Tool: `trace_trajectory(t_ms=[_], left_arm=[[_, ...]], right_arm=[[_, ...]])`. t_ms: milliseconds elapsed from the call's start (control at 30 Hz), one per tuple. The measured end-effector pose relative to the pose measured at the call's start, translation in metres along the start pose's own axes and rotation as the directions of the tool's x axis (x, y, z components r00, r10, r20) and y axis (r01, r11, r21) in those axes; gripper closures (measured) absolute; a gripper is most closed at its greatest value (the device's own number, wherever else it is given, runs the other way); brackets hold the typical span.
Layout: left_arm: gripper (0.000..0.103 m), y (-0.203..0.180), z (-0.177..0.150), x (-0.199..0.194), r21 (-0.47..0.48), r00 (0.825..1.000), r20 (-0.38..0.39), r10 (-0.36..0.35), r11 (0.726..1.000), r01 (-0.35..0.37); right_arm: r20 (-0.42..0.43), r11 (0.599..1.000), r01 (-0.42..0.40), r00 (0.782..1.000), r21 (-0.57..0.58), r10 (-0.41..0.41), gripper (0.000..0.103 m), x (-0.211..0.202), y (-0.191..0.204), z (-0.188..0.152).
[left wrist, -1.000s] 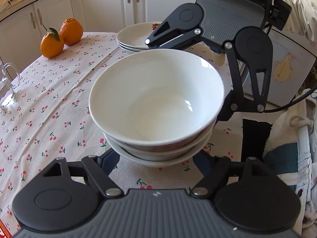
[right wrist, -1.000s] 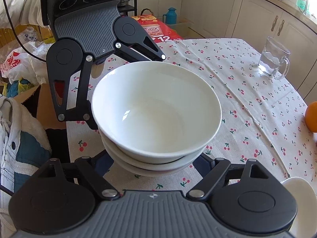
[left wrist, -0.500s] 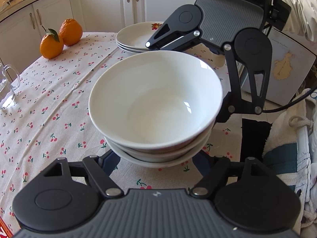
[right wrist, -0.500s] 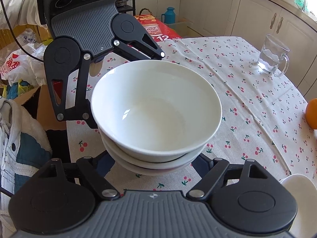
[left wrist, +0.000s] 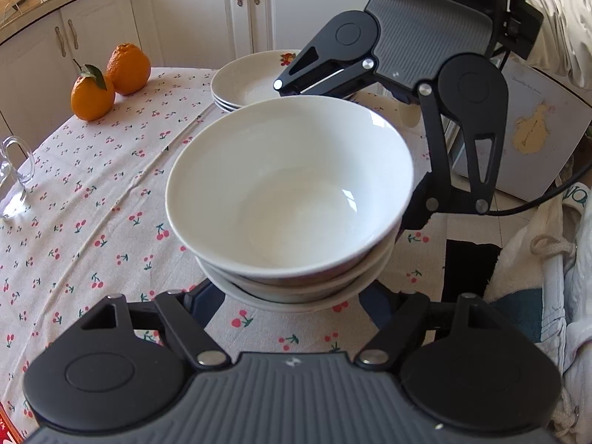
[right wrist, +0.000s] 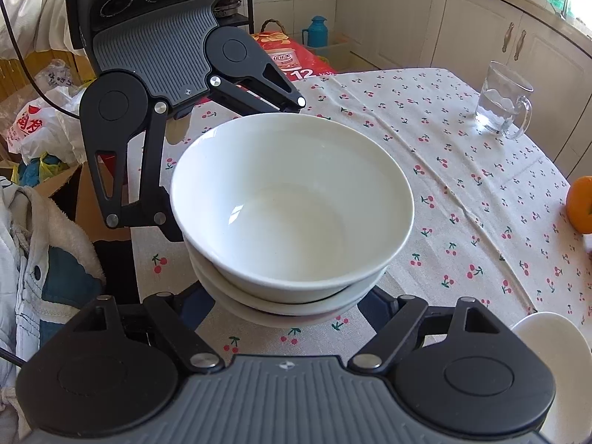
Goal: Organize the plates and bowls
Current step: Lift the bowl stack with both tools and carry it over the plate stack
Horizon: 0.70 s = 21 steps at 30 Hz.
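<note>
Bowls [left wrist: 292, 199], three white ones nested in a stack, are seen above the cherry-print cloth of the desk [left wrist: 92, 199], between both grippers. The left gripper [left wrist: 292, 296] and the right gripper [right wrist: 288, 296] are spread wide around the stack from opposite sides, fingers [left wrist: 201, 303] low beside the bottom bowl; whether they touch it cannot be told. Stacked plates [left wrist: 251, 81] lie behind, near two oranges [left wrist: 107, 81]

Bowl stack [left wrist: 292, 199] on table [left wrist: 92, 199], between the two grippers facing each other across it. In left wrist view: plates [left wrist: 255, 81] behind the bowls; oranges [left wrist: 111, 77] far left, touching; glass mug [left wrist: 14, 181] at left edge.
</note>
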<state>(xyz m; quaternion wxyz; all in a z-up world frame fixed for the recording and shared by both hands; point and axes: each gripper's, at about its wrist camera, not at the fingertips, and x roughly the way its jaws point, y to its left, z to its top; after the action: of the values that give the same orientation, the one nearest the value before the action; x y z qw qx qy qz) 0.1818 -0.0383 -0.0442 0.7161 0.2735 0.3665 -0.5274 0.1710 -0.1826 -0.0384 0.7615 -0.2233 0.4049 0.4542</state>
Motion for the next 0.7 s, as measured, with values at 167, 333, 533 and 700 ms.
trace_trajectory(t_ms=[167,333,533,700], left_arm=[[0.025,-0.003,0.026,0.002,0.021,1.000,0.017,0.007,1.000,-0.007],[0.025,-0.005,0.061,0.009,0.071,0.999,0.053,0.013,0.997,-0.016],[0.025,-0.001,0.108,0.037,0.167,0.995,0.095,0.003,0.986,-0.018],[0.025,0.007,0.137,0.072,0.219,0.994,0.104,-0.026,0.976,0.003]], right_arm=[[0.017,1.000,0.022,1.000,-0.001,-0.022,0.017,-0.021,-0.008,-0.008],[0.034,0.997,0.075,0.997,0.001,-0.075,0.017,-0.050,-0.022,-0.020],[0.019,0.984,0.174,0.985,0.027,-0.174,0.017,-0.080,-0.048,-0.040],[-0.023,0.969,0.237,0.971,0.075,-0.236,0.017,-0.092,-0.078,-0.062]])
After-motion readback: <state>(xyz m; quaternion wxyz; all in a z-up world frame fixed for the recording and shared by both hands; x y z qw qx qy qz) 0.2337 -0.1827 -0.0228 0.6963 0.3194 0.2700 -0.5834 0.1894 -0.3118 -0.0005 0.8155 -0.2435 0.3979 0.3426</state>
